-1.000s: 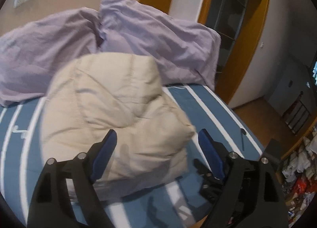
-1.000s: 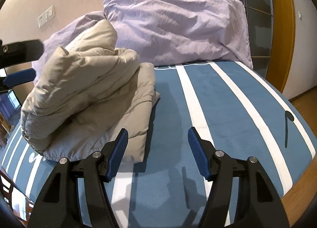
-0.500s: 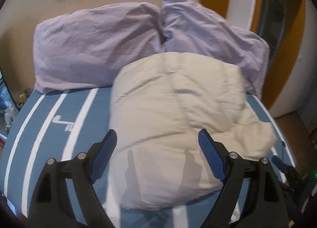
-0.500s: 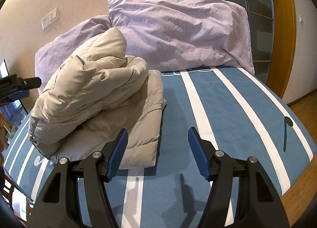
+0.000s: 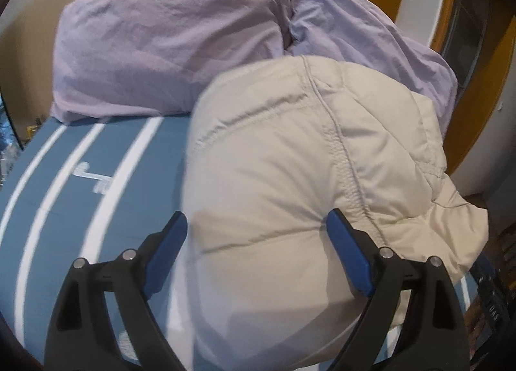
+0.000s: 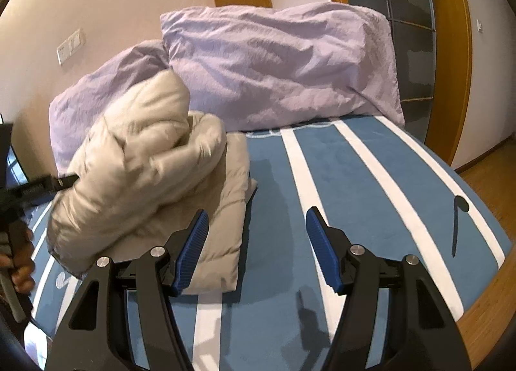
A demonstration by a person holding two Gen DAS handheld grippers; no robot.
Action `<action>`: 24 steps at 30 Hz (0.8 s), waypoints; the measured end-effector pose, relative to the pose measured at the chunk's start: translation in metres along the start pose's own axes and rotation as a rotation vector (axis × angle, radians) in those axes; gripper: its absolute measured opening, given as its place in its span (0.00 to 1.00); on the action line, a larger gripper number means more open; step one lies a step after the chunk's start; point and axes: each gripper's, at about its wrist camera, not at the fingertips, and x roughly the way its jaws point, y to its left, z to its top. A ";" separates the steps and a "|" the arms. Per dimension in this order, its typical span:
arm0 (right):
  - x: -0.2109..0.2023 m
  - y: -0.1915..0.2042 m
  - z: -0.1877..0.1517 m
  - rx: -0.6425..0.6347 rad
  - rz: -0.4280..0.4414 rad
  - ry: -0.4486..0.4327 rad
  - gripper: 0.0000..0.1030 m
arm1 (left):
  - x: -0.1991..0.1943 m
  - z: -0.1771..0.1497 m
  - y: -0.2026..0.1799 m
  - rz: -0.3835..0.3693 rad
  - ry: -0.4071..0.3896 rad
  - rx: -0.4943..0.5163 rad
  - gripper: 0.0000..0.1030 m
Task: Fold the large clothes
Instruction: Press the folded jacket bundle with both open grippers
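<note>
Bed [image 6: 371,184], blue cover with white stripes, bearing the whole scene; two lilac pillows [image 6: 277,61] stand against the wall at 12 o'clock in both views. The task's thing, a beige padded jacket [image 5: 290,177], lies as a thick folded bundle on the bed in front of the pillows: in the right wrist view it sits at 9 o'clock, its lower layers flat on the cover and its upper roll tilted up; in the left wrist view it fills the centre and runs toward 4 o'clock.

Left gripper [image 5: 258,242]: jaws wide apart, straddling a bulge of the jacket, with the fabric touching or just beside the blue pads; no pinch is made. Right gripper [image 6: 258,242]: jaws wide apart, holding nothing, over bare bed cover just beside the jacket's lower edge at its 9 o'clock.

Risks, by judgement. The puffy filling is springy, so the upper roll may unfurl or slide off the lower layers if pressed off-centre. A closure here would gather only a shallow bulge of slippery shell, which could slip out, or drag the stack out of line. The bundle's 4 o'clock edge seems near the bed's side and could spill over.

Change from the earlier frames: the left gripper has advanced onto the jacket, which now looms larger between its jaws; the right gripper is almost unmoved; the upper roll has shifted and shows motion blur.
</note>
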 end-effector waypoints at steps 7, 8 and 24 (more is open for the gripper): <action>-0.010 0.003 0.020 0.009 0.019 -0.051 0.62 | 0.009 -0.011 -0.019 0.011 -0.014 0.060 0.86; -0.010 0.005 0.023 0.009 0.027 -0.055 0.62 | 0.009 -0.012 -0.021 0.012 -0.015 0.066 0.86; 0.024 0.068 0.028 -0.065 0.134 -0.011 0.37 | 0.014 -0.025 -0.046 0.008 -0.035 0.148 0.86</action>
